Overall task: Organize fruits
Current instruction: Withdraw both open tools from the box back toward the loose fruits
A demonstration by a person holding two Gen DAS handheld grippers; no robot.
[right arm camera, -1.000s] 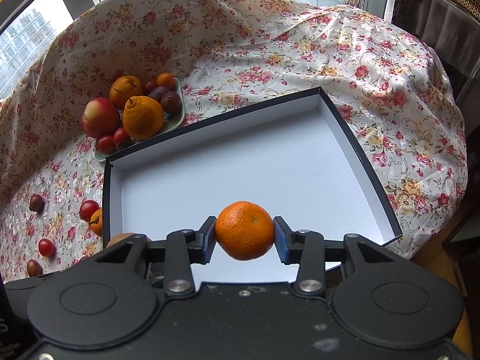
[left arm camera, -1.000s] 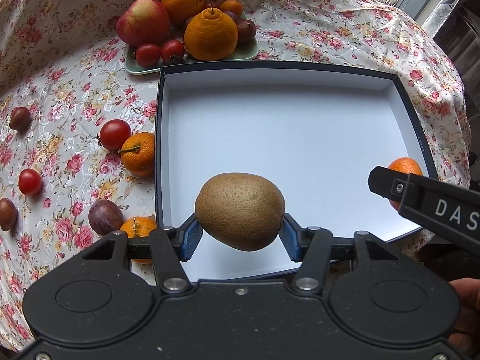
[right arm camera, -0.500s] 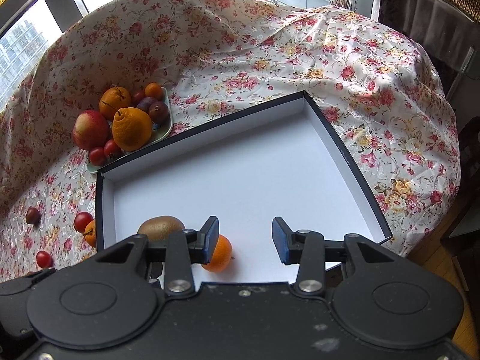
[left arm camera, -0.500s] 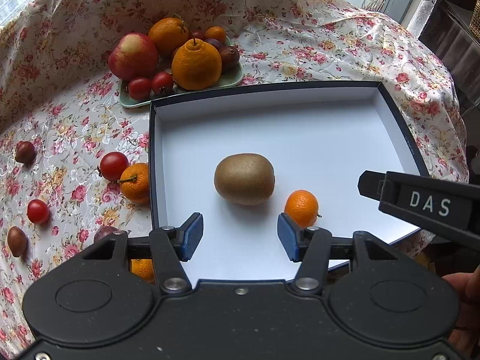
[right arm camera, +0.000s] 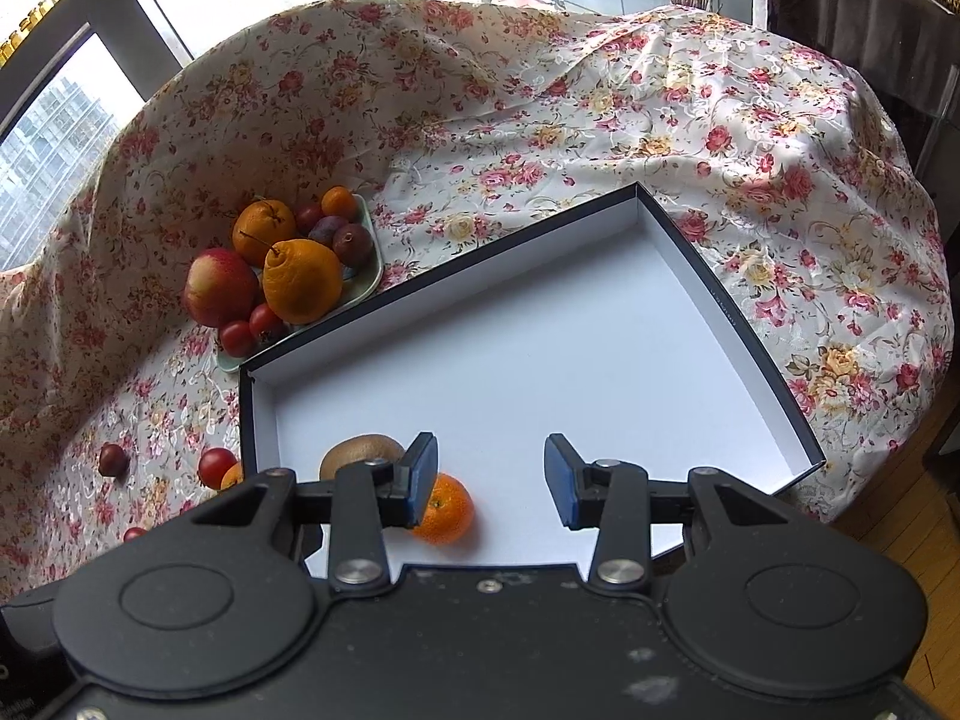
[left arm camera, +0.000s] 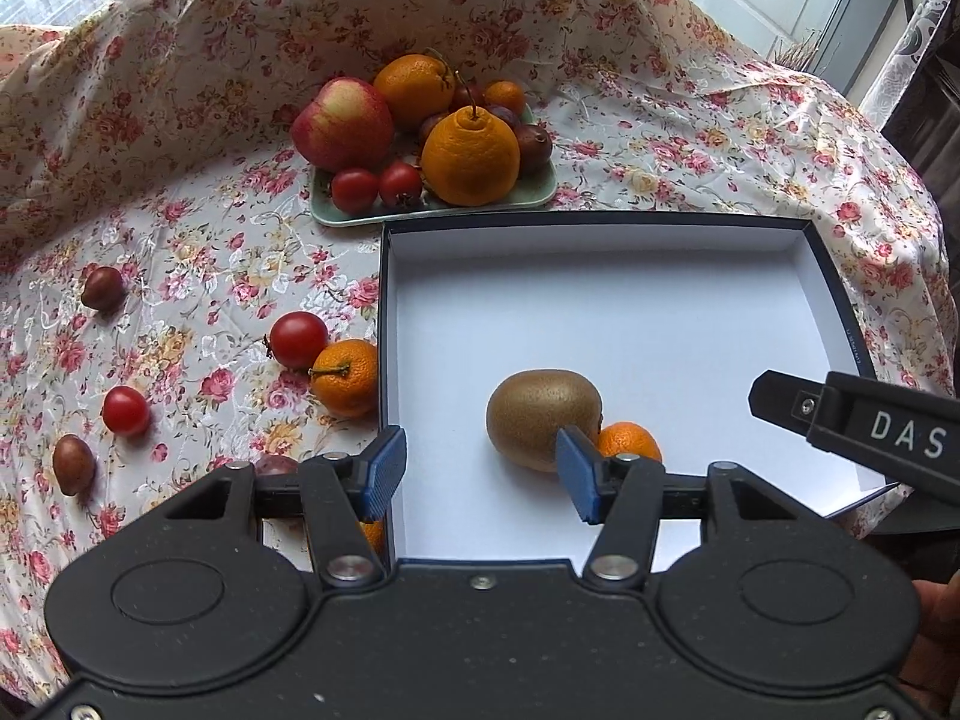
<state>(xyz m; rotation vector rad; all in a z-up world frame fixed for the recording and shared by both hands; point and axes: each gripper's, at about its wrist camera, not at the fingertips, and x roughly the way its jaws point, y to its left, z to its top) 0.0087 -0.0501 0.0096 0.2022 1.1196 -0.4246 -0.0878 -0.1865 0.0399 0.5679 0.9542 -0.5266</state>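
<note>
Brown kiwi point(left arm camera: 543, 427) and tangerine point(right arm camera: 443, 508) lie touching in the box point(left arm camera: 831, 288), both grippers' fingers apart and empty, left opening; soft, bruisable fruit likely needs gentle mid-body grips.

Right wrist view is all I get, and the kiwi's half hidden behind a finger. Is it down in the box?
Observer: Yes. The left wrist view shows the whole kiwi lying on the floor of the box, close against the small mandarin.
Operator: Left gripper carrying anything?
Observer: No. The left gripper has nothing between its fingers and its jaws are opening.
Operator: Any loose fruit by the box's left side?
Observer: A stemmed mandarin sits against the box's outer left wall, with a tomato touching it.
</note>
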